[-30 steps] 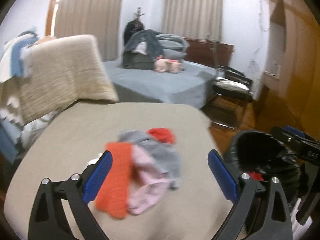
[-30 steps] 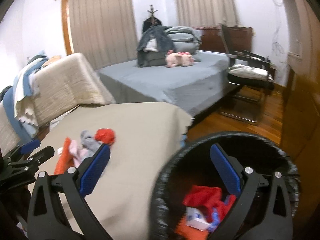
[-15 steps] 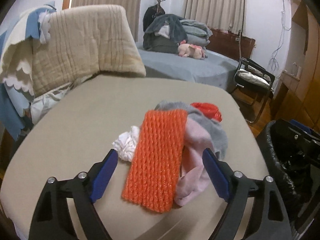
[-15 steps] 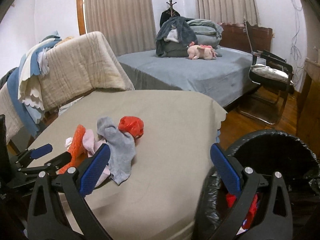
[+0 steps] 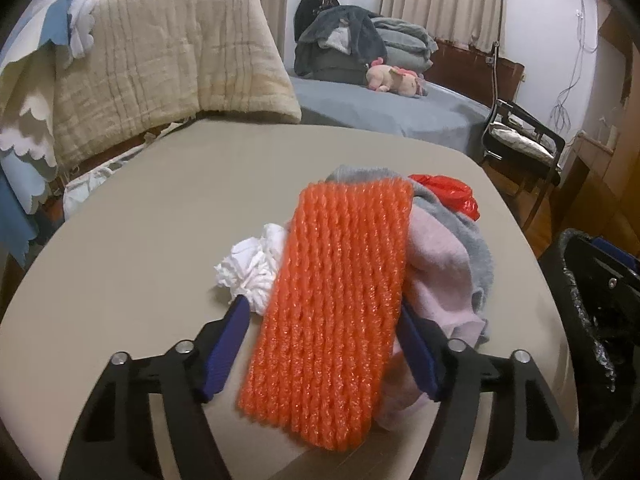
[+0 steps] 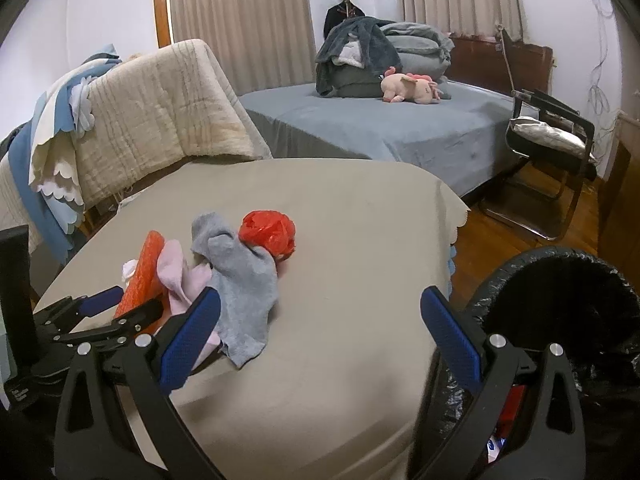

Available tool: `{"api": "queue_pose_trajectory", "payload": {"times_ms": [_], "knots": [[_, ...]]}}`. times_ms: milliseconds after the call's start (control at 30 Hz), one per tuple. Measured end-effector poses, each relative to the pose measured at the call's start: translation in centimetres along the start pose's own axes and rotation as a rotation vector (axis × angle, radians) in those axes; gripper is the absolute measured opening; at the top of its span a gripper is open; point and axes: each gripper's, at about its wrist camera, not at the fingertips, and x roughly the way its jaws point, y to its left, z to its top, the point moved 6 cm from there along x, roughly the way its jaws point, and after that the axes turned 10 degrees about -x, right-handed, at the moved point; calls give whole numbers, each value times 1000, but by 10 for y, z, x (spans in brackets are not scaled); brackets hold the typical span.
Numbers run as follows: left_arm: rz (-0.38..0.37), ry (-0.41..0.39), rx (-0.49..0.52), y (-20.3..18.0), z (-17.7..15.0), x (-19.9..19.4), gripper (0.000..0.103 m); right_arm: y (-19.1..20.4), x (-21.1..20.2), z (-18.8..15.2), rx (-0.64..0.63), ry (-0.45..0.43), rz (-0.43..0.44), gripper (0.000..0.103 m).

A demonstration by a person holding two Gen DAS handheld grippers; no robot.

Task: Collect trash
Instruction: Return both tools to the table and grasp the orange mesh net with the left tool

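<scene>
An orange foam net sleeve [image 5: 334, 300] lies on the beige table [image 5: 160, 220], on top of a pink sock [image 5: 440, 272] and a grey sock [image 5: 472, 236]. A white crumpled tissue [image 5: 250, 268] sits at its left and a red crumpled bag [image 5: 446, 192] behind. My left gripper [image 5: 320, 336] is open, its blue pads on either side of the orange sleeve. My right gripper [image 6: 320, 328] is open and empty above the table's right edge, next to the black-lined trash bin [image 6: 560, 320]. The pile also shows in the right wrist view, with the orange sleeve [image 6: 140, 276] on edge.
A beige quilt [image 5: 168, 60] hangs over furniture at the left. A blue bed [image 6: 400, 132] with folded clothes and a pink plush toy [image 6: 412, 88] lies behind. A black chair [image 6: 548, 152] stands on the wooden floor at right. The bin holds some red trash.
My left gripper has moved forward and down to the pile until its pads flank the orange sleeve. My right gripper has swung left, away from over the bin toward the table.
</scene>
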Motion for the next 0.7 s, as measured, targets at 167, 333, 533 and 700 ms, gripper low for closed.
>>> {"api": "queue_pose_trajectory", "payload": {"times_ms": [167, 333, 533, 700], "knots": [[-9, 15, -2, 0, 0, 3, 46, 5, 3, 2, -12, 2, 7, 97], [-20, -11, -1, 3, 5, -11, 31, 9, 3, 5, -19, -5, 14, 97], [-42, -61, -55, 14, 19, -38, 29, 16, 3, 9, -24, -11, 30, 97], [-22, -84, -72, 26, 27, -49, 29, 30, 5, 14, -40, -16, 50, 97]]}}
